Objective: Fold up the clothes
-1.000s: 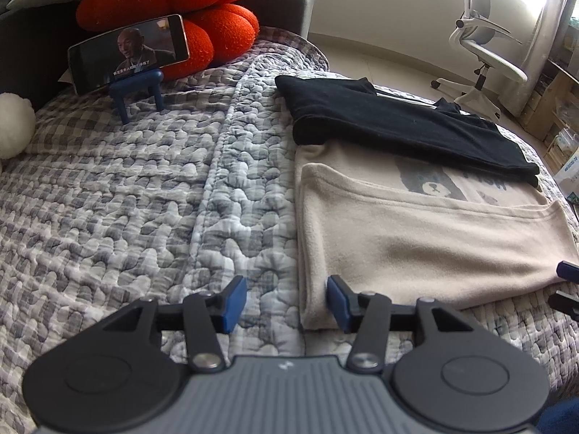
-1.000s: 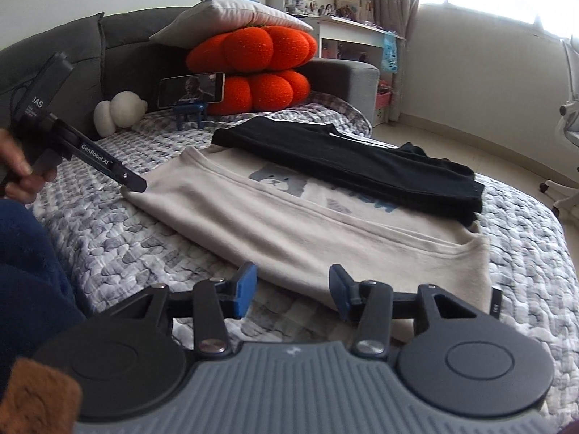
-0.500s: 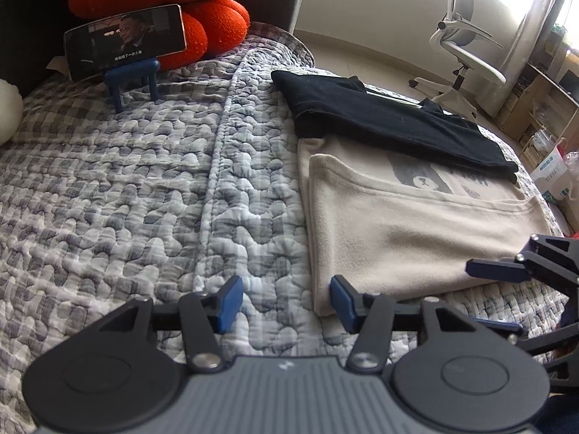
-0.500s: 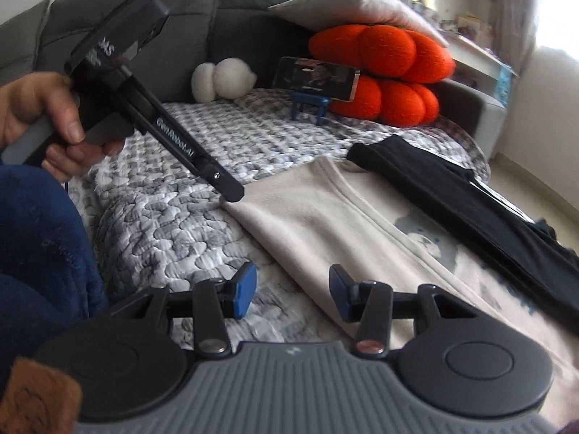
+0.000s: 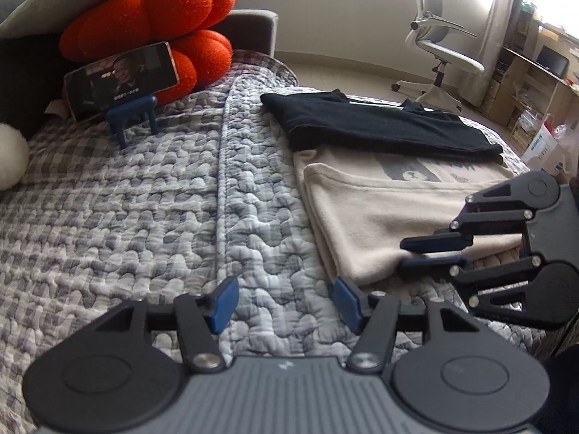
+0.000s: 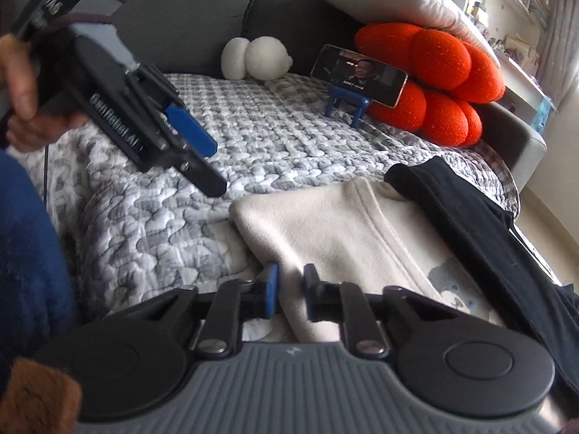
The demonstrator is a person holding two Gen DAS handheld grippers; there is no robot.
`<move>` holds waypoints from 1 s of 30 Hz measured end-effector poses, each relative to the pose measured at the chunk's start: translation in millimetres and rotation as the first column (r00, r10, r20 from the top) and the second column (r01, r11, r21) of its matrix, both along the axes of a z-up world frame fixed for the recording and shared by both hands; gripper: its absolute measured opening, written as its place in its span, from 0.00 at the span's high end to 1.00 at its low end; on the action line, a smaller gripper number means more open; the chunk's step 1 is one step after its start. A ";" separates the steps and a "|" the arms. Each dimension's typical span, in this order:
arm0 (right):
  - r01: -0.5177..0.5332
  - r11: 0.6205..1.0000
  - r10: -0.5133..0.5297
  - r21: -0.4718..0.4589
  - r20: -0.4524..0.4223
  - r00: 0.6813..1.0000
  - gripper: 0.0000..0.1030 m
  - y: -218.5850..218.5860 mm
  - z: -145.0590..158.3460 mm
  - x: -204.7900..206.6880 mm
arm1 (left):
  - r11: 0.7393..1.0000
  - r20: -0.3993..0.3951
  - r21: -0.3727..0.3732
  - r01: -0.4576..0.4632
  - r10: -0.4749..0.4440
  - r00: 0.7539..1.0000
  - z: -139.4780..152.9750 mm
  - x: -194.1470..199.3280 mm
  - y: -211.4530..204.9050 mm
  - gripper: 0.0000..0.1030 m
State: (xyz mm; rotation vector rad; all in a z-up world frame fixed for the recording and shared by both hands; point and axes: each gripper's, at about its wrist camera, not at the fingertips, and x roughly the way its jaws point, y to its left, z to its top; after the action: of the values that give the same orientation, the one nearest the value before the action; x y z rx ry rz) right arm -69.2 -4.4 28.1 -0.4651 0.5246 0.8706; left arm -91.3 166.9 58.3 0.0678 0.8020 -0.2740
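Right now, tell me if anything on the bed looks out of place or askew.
Nothing stands out. The beige shirt lies flat and folded on the quilt, the folded black garment overlapping its far edge. The right gripper is closed on the shirt's near edge; the left gripper is open over the quilt.

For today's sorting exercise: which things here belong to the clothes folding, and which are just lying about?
Belong to the job:
beige garment
black garment
right gripper, closed on the beige garment's edge
left gripper, open

Lying about:
phone on stand
orange cushion
white plush
office chair
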 end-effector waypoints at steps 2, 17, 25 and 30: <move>0.018 0.999 -0.018 0.028 -0.002 1.000 0.89 -2.5 6.2 2.0 | 0.999 0.032 0.023 0.045 -0.045 0.998 2.7 -0.3 -7.8 0.39; 0.047 0.995 -0.043 0.091 -0.046 0.998 0.89 -10.0 15.6 10.0 | 0.908 0.212 0.279 0.312 -0.375 0.903 8.6 -3.2 -49.7 0.22; 0.049 0.992 -0.042 0.114 -0.059 0.997 0.89 -13.2 22.9 11.4 | 0.808 0.195 0.438 0.394 -0.513 0.836 -5.5 2.4 -77.6 0.25; 0.041 0.993 -0.034 0.115 -0.063 0.997 0.89 -12.7 21.0 11.2 | 0.783 0.162 0.468 0.411 -0.533 0.831 -14.1 13.2 -83.9 0.49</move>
State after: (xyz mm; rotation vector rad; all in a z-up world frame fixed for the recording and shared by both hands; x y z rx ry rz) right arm -58.0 -17.1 49.2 -0.3223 0.5343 0.8764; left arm -78.1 83.0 44.2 0.7143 0.5270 -0.5599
